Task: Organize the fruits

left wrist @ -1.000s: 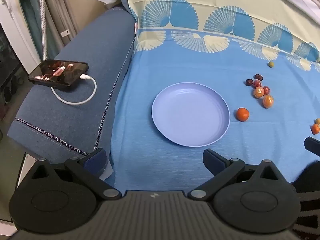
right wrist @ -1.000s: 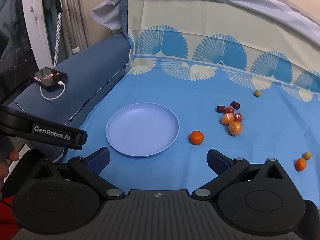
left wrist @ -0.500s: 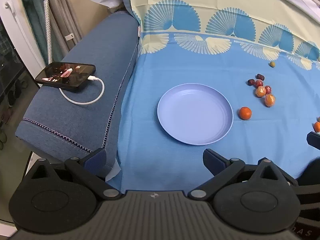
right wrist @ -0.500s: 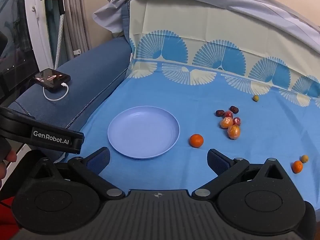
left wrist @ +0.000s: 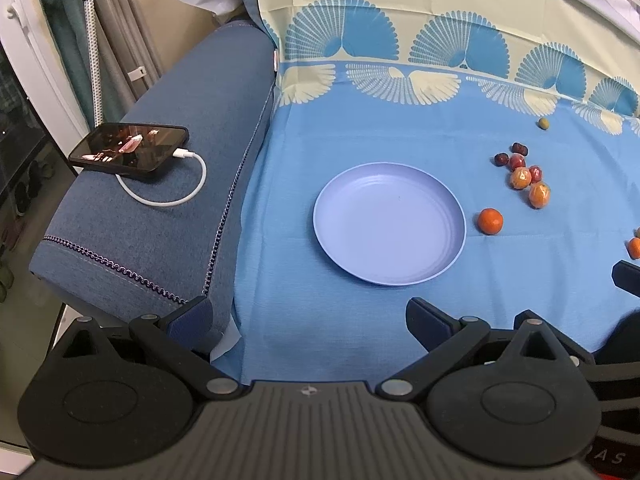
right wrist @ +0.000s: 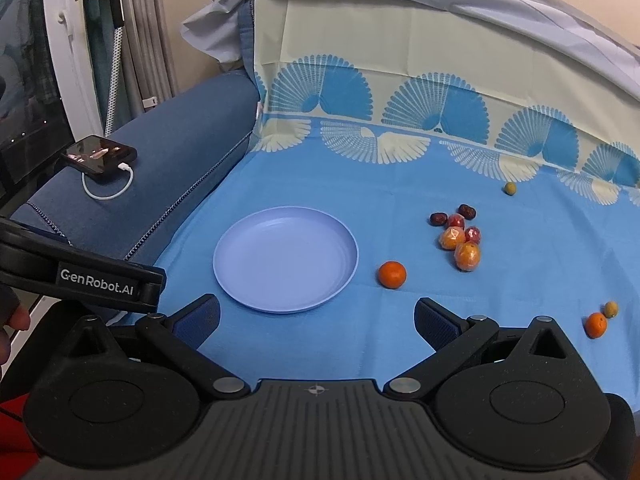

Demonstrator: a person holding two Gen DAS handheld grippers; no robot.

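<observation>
An empty lilac plate [left wrist: 390, 224] [right wrist: 286, 259] lies on the blue cloth. A lone orange [left wrist: 489, 221] [right wrist: 393, 274] sits just right of it. Further right is a cluster of wrapped oranges and dark red fruits [left wrist: 524, 174] [right wrist: 458, 236]. A small green fruit [left wrist: 543, 123] [right wrist: 509, 188] lies near the back. Another small orange [right wrist: 595, 325] with a green fruit [right wrist: 611, 309] lies far right. My left gripper [left wrist: 308, 316] is open and empty, short of the plate. My right gripper [right wrist: 316, 320] is open and empty, short of the plate and orange.
A phone [left wrist: 129, 150] [right wrist: 99, 155] on a white cable rests on the blue sofa arm [left wrist: 168, 216] at the left. The left gripper's body [right wrist: 80, 276] shows at the left of the right wrist view. The patterned cloth rises up the sofa back [right wrist: 400, 64].
Both grippers have pulled back and risen slightly, so the plate and fruits look a little farther. Nothing on the cloth moved. Both stay open.
</observation>
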